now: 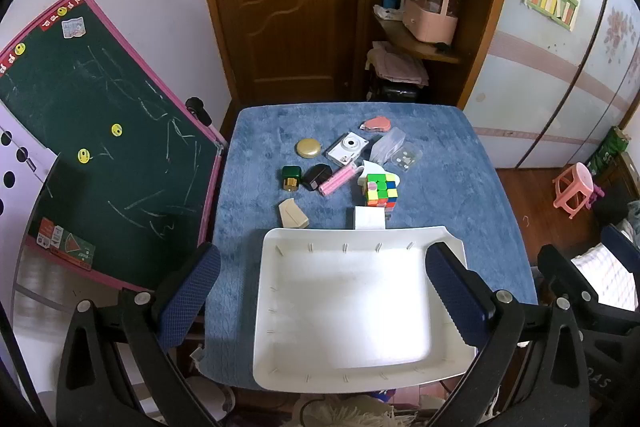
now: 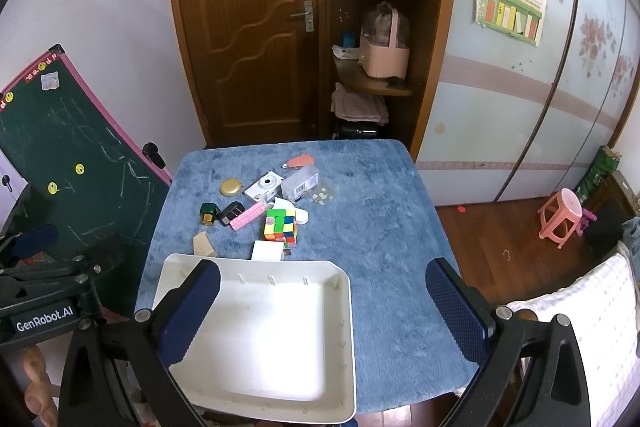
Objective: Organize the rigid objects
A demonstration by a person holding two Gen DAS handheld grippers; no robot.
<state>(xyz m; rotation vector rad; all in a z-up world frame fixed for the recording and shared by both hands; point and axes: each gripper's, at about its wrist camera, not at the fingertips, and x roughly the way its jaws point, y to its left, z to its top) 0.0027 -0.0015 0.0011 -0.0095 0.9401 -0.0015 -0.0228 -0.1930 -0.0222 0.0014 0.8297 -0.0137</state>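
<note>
Grippers both hang above the near edge of the worktop (image 1: 460, 167), looking forward and down over it. The left gripper (image 1: 320, 291) is held with its blue-padded fingers (image 1: 188, 291) wide apart, nothing between them but air; its view looks straight down into the white tray (image 1: 276, 239), which is empty. The right gripper (image 2: 324, 311) sits further to the right, jaws likewise spread wide and holding nothing, its left pad over the tray's (image 2: 348, 307) near-left part and its right pad over bare blue cloth. In the right wrist view the left gripper's black frame shows at 9 o'clock.

The rigid things lie in a loose cluster past the tray's far rim, toward 12 o'clock in the left wrist view. Nearest the rim are a white box (image 1: 370, 218) and a beige wedge-shaped piece (image 1: 293, 214). Just beyond the box stands a multicoloured puzzle cube (image 1: 380, 190). Toward 11 o'clock are a green block (image 1: 291, 177), a black charger (image 1: 317, 176) and a pink stick (image 1: 338, 179) lying slantwise. Further back are a gold round lid (image 1: 308, 148), a white toy camera (image 1: 347, 147), a clear plastic packet (image 1: 387, 143) and a pink tape dispenser (image 1: 377, 124). A green chalkboard (image 1: 100, 115) leans at 9 o'clock of the worktop.
</note>
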